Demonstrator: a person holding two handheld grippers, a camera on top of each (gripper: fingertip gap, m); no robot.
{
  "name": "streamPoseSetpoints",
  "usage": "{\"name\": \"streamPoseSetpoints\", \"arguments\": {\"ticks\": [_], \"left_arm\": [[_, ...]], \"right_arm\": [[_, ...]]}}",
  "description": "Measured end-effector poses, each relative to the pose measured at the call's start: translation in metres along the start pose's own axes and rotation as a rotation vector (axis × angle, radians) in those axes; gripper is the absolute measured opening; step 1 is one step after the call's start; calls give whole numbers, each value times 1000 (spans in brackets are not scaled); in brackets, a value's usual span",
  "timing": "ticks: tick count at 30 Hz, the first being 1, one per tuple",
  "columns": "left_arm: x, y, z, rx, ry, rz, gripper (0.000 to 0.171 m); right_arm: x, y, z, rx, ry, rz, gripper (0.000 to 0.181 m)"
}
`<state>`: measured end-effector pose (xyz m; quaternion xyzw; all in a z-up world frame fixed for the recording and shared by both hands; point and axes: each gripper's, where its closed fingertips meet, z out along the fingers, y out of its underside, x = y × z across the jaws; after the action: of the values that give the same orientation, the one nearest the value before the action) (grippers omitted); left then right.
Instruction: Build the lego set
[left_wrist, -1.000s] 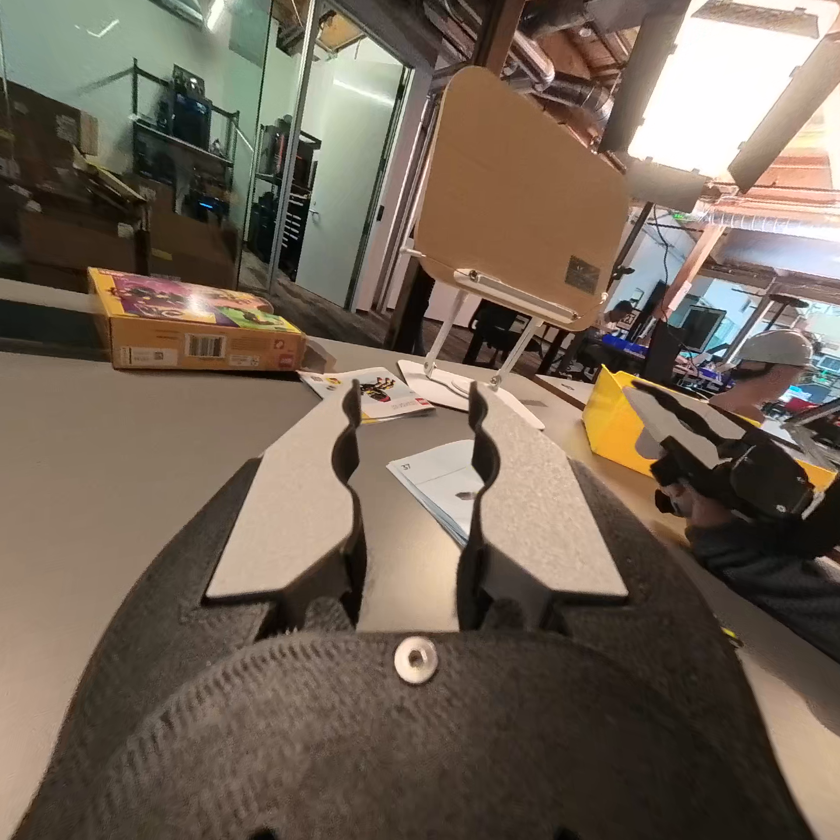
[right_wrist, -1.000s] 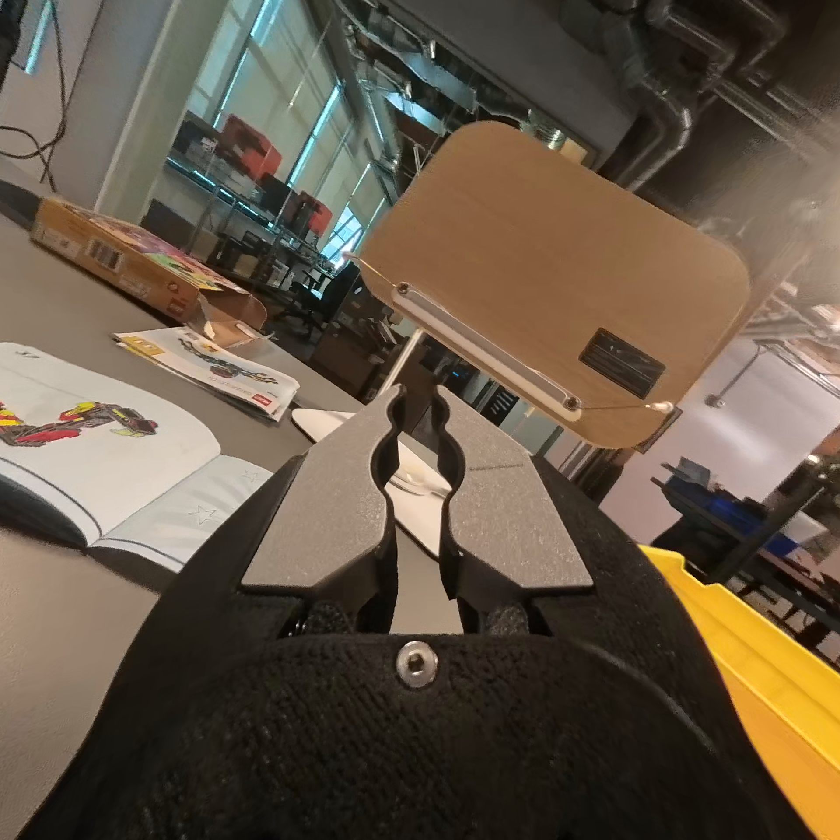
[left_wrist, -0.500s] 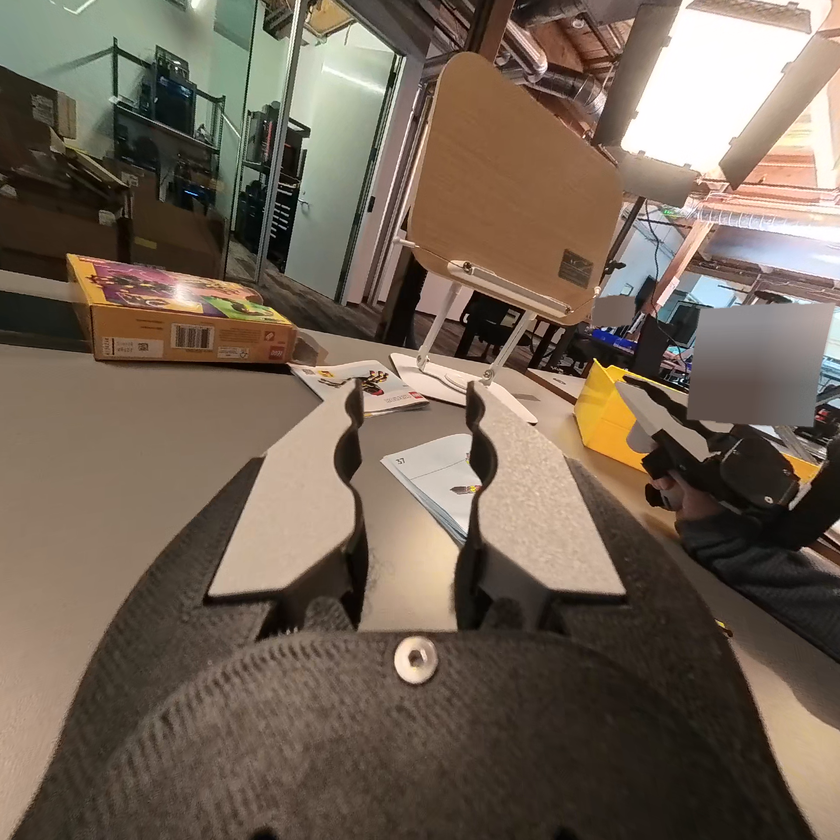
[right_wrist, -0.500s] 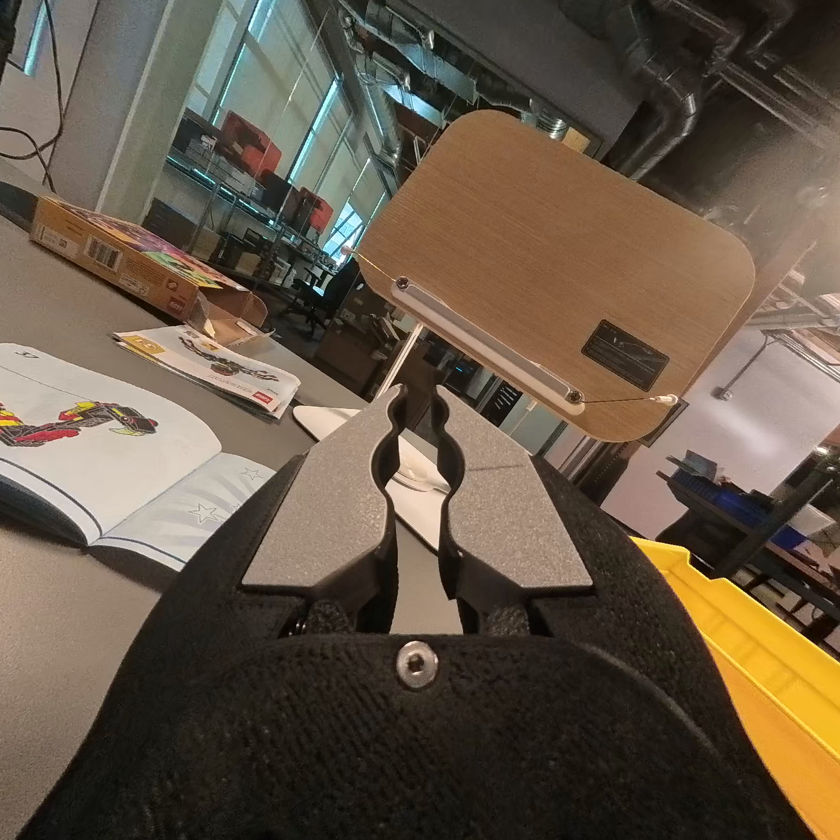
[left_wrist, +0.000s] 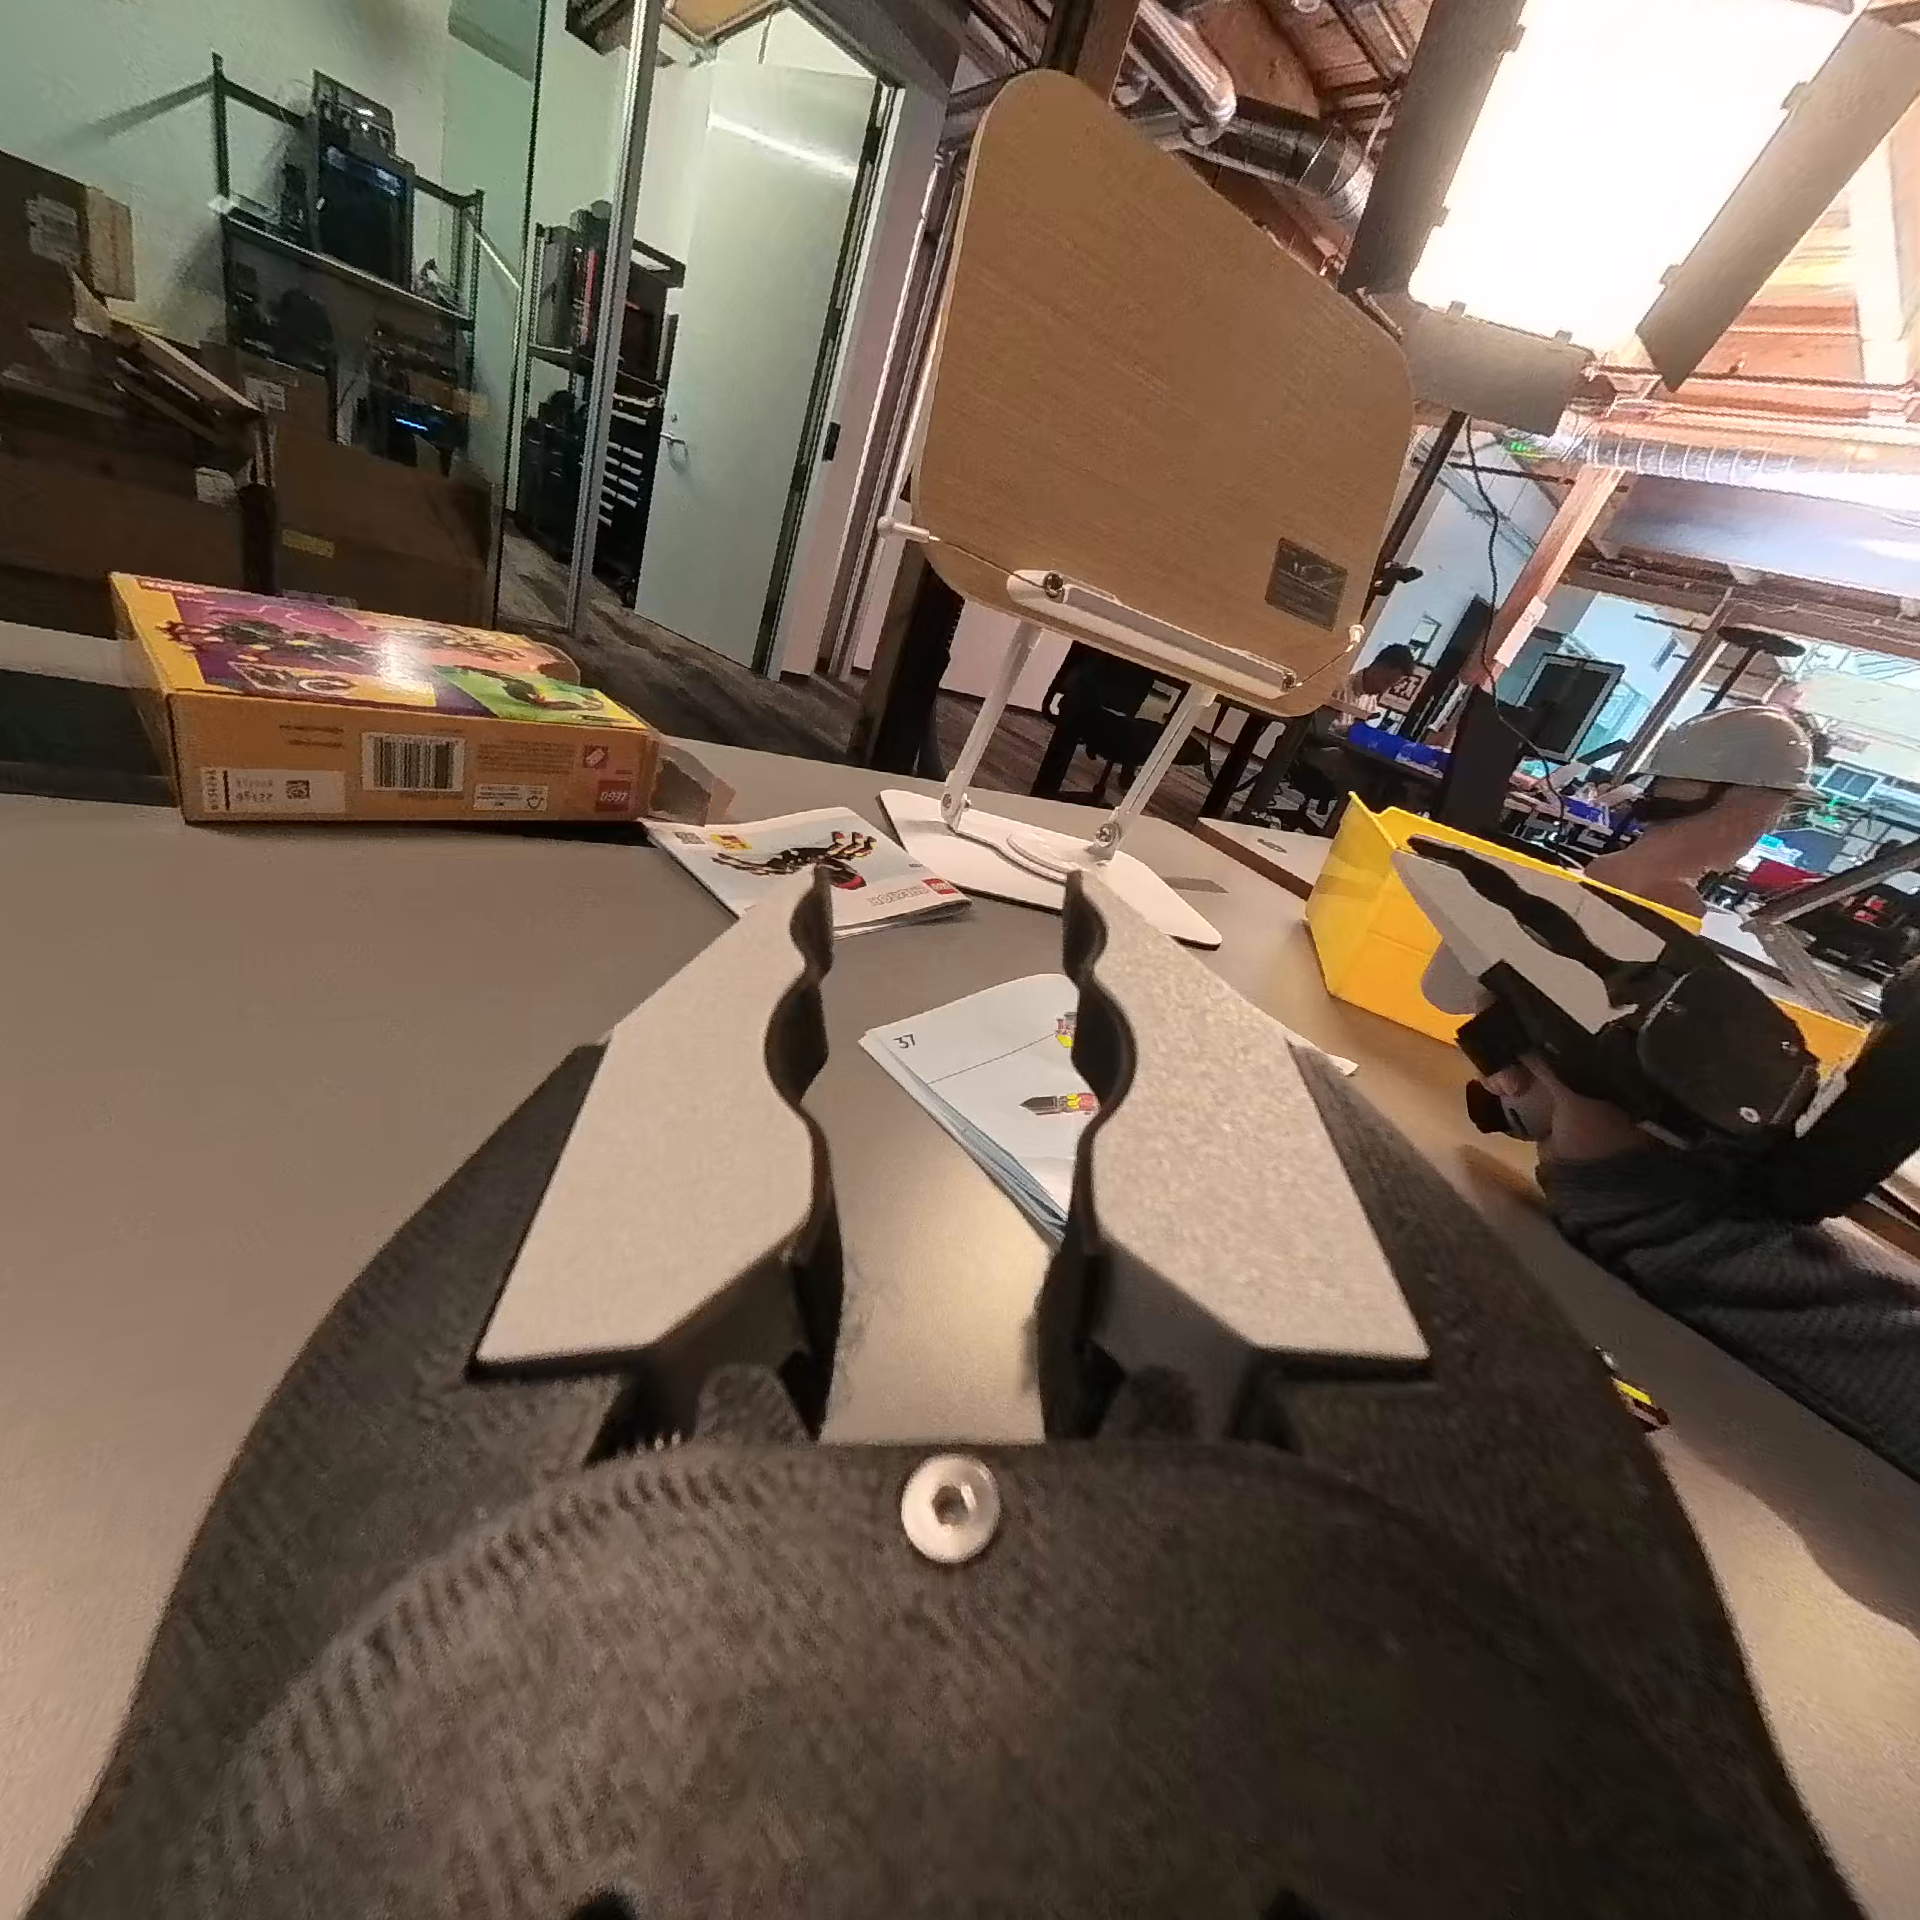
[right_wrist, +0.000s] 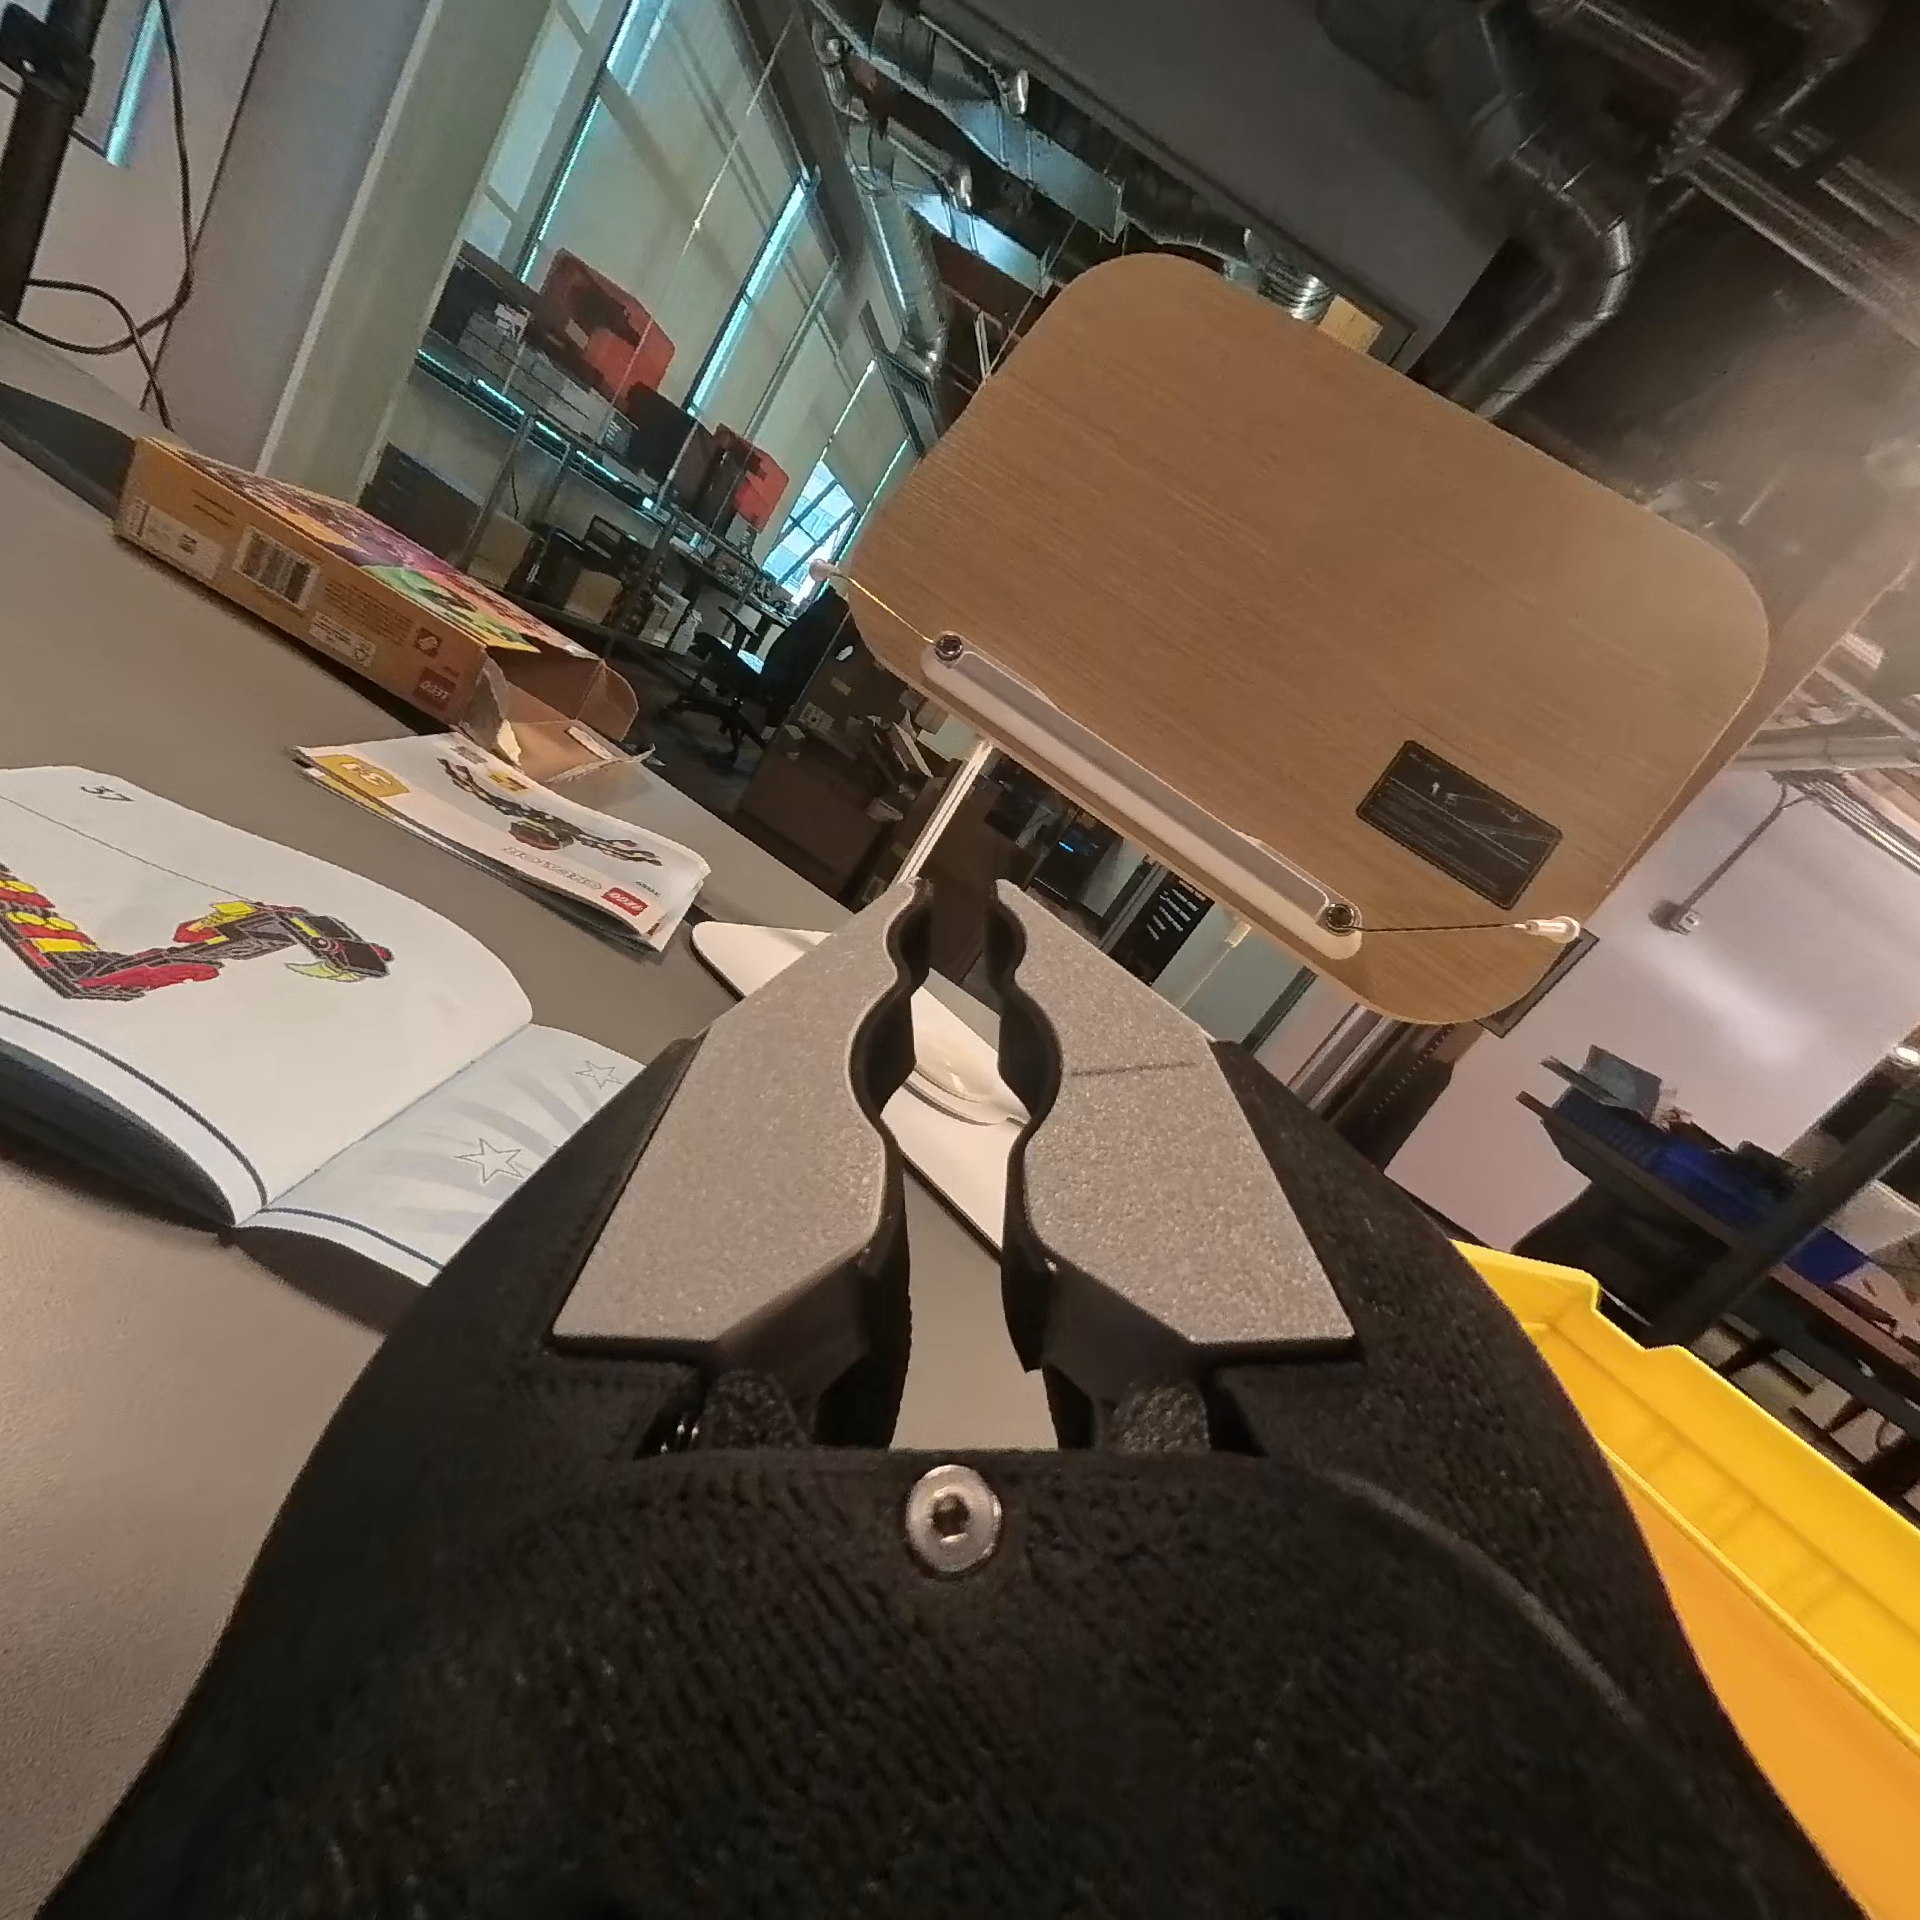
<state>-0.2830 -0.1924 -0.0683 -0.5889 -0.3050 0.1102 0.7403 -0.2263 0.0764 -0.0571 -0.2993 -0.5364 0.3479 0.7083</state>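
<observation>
My left gripper (left_wrist: 948, 904) is open and empty, low over the grey table (left_wrist: 312, 1039). It points at an open instruction booklet (left_wrist: 997, 1070) lying just past its fingertips. My right gripper (right_wrist: 958, 896) is empty, its jaws only a little apart, and points at the white base of a wooden book stand (right_wrist: 1299, 644). It also shows at the right of the left wrist view (left_wrist: 1413, 868). The open booklet (right_wrist: 208, 987) lies to its left. The Lego box (left_wrist: 395, 727) lies at the far left with an open end flap (right_wrist: 561, 696). No loose bricks show clearly.
A closed instruction booklet (left_wrist: 821, 873) lies between the box and the book stand (left_wrist: 1153, 416). A yellow bin (left_wrist: 1361, 914) stands at the right, close beside the right gripper (right_wrist: 1714, 1507). A person in a helmet (left_wrist: 1714, 769) sits beyond the table.
Almost nothing. The left wrist view has drifted slightly. Both grippers keep the same jaw gaps and hold nothing.
</observation>
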Motion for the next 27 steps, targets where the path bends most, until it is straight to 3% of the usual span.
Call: {"name": "streamPoseSetpoints", "arguments": {"ticks": [27], "left_arm": [[3,2,2,-23,21,-3,42]], "right_arm": [[-3,0,0,-1,-13,-3,7]]}}
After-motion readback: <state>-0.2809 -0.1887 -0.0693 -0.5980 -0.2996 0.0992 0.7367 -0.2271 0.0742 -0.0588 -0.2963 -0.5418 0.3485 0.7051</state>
